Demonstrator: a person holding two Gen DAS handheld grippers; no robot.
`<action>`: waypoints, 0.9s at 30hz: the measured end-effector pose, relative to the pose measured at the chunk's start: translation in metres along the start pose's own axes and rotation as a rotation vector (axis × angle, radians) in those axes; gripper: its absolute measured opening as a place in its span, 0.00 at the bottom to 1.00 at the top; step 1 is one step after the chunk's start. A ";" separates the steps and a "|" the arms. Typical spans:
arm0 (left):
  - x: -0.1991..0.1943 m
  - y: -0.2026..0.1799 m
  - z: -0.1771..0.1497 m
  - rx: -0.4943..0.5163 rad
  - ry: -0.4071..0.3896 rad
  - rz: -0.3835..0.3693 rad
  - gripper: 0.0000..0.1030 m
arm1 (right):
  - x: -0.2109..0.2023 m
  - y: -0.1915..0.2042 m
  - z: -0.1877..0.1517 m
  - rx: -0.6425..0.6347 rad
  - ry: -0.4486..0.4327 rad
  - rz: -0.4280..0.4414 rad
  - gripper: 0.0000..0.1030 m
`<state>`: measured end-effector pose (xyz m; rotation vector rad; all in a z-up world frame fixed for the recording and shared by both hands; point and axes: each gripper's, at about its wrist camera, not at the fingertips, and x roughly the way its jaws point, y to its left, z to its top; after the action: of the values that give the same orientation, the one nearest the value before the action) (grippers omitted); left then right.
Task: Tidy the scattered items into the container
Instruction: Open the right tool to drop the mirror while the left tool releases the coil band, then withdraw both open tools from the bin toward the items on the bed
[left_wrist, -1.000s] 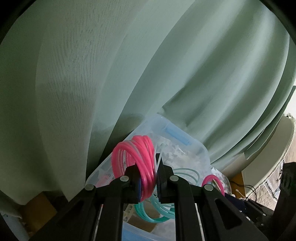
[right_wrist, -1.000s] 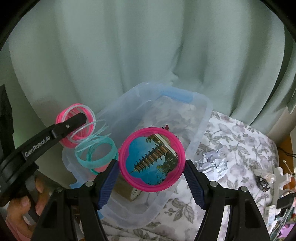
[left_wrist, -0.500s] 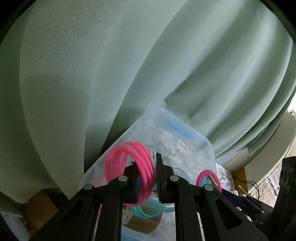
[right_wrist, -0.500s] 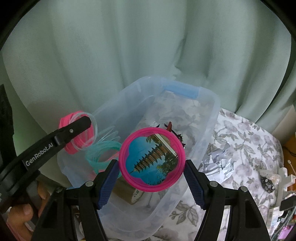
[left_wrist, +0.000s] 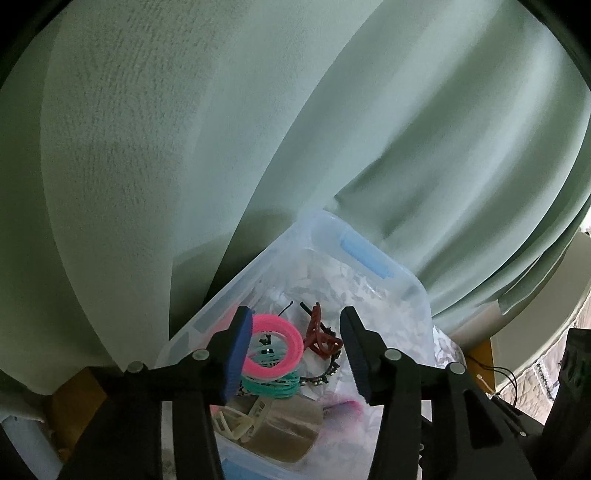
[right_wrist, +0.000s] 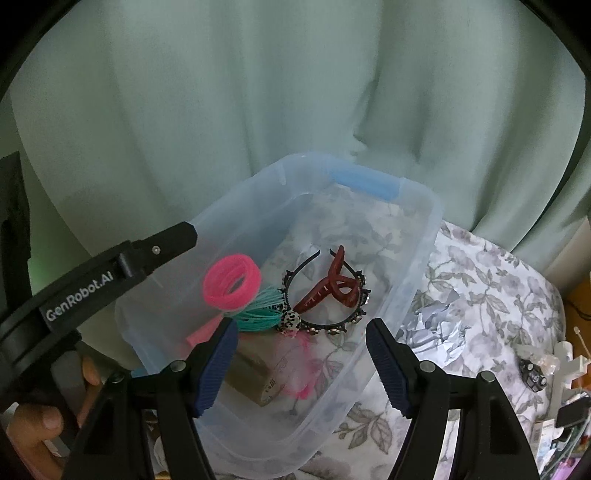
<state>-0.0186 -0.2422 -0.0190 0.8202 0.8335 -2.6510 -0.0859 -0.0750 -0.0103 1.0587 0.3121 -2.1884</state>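
Left gripper (left_wrist: 295, 350) and right gripper (right_wrist: 301, 360) both spread wide and empty above a clear plastic bin with a blue handle (right_wrist: 424, 236), pink coiled spring (right_wrist: 231, 282), teal coil (right_wrist: 260, 315), dark red claw hair clip (right_wrist: 328, 288) and black beaded headband (right_wrist: 332, 325) lying inside, bin on a floral cloth (right_wrist: 491, 288).

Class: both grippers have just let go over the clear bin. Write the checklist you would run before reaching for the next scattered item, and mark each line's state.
1. Left gripper open and empty: ok.
2. Right gripper open and empty: ok.
3. Pink coil inside the clear bin: ok.
4. Red hair claw inside the bin: ok.
5. Crumpled paper still outside, on the floral cloth: not ok.
6. Round pink-rimmed item settled flat: cannot tell, blurred.
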 end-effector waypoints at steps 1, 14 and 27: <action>-0.001 0.000 0.000 0.001 0.000 0.001 0.49 | -0.001 0.000 0.000 0.001 -0.001 0.001 0.73; -0.013 -0.013 -0.001 0.030 -0.013 0.009 0.49 | -0.011 -0.006 -0.007 0.023 -0.015 0.009 0.73; -0.026 -0.060 -0.009 0.144 -0.027 -0.008 0.49 | -0.041 -0.035 -0.023 0.107 -0.070 0.011 0.73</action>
<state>-0.0165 -0.1873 0.0172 0.8134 0.6470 -2.7486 -0.0772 -0.0188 0.0039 1.0353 0.1584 -2.2475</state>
